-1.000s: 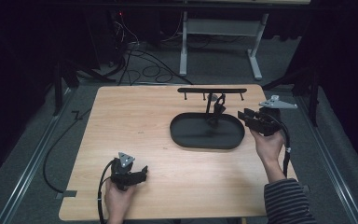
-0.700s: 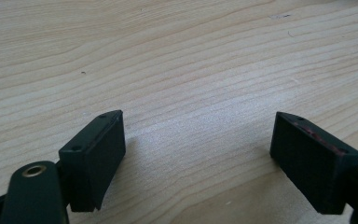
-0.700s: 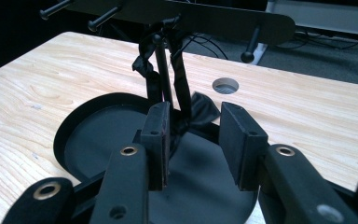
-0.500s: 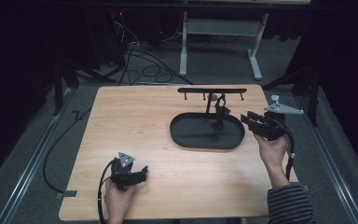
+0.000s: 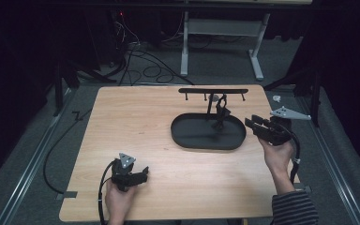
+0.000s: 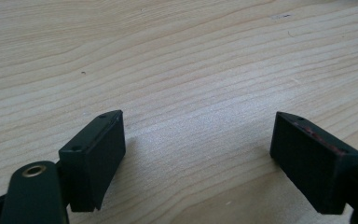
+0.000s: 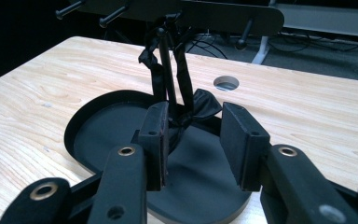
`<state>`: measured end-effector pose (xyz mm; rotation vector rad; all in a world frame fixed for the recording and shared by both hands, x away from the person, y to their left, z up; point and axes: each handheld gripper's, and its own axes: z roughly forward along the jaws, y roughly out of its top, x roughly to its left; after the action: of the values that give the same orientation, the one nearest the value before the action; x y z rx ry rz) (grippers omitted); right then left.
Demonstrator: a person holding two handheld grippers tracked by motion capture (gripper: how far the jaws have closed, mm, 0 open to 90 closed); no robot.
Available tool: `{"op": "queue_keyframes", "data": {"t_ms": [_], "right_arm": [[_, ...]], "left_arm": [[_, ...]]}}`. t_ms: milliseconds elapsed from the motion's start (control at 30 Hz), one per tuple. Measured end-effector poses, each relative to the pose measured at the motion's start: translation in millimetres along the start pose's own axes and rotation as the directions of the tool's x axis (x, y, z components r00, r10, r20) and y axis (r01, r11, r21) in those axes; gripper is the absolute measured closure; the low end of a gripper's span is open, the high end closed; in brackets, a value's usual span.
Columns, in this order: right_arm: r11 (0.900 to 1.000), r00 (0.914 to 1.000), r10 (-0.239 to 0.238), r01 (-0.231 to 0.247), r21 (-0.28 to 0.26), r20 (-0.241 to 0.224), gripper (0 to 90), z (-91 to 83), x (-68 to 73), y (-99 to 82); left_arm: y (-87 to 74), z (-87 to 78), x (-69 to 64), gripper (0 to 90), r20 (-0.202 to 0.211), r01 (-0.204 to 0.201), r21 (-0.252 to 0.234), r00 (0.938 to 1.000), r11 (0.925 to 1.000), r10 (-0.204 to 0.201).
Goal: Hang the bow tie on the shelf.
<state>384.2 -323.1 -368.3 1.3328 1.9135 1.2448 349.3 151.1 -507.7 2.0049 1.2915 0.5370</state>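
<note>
Two tongs, left tongs (image 5: 143,172) gaping low over table (image 5: 136,122), right tongs (image 7: 193,140) level, opening near bow tie (image 7: 200,105)

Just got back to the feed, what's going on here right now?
A person holds a gripper in each hand at a wooden table. A black bow tie hangs by its strap from a peg on the black stand, dangling over the stand's oval tray. The right gripper is beside it, jaws apart and just been opening, with the bow tie just beyond them, not pinched. The left gripper rests open over bare table near the front edge, holding nothing.
</note>
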Motion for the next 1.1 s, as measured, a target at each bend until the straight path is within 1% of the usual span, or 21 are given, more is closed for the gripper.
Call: {"op": "queue_keyframes", "data": {"t_ms": [233,700,900,1033,1100], "right_arm": [[0.9999,0.9999,0.01,-0.01,-0.012,-0.009,63.2,-7.1,1.5,-3.8],[0.9996,0.9998,0.01,-0.01,-0.025,-0.017,63.5,-21.7,4.6,-14.5],[0.9994,0.9996,0.014,-0.015,-0.032,-0.025,63.5,-24.4,7.4,-19.8],[0.9995,0.9996,0.004,-0.005,-0.032,-0.027,63.7,-26.0,11.1,-23.9],[0.9994,0.9996,0.009,-0.01,-0.033,-0.028,63.7,-26.6,12.1,-24.5]], "left_arm": [[0.0,0.0,0.0,18.5,0.0,0.0,0.0,1.0,1.0,0.0],[0.0,0.0,0.0,18.5,0.0,-0.001,0.0,1.0,1.0,0.001],[0.0,-0.1,-0.1,18.5,0.0,-0.001,0.0,1.0,1.0,0.001],[0.0,-0.1,-0.1,18.5,0.0,-0.001,0.0,1.0,1.0,0.001],[0.0,-0.1,-0.1,18.5,0.0,0.0,0.0,1.0,1.0,0.0]]}}
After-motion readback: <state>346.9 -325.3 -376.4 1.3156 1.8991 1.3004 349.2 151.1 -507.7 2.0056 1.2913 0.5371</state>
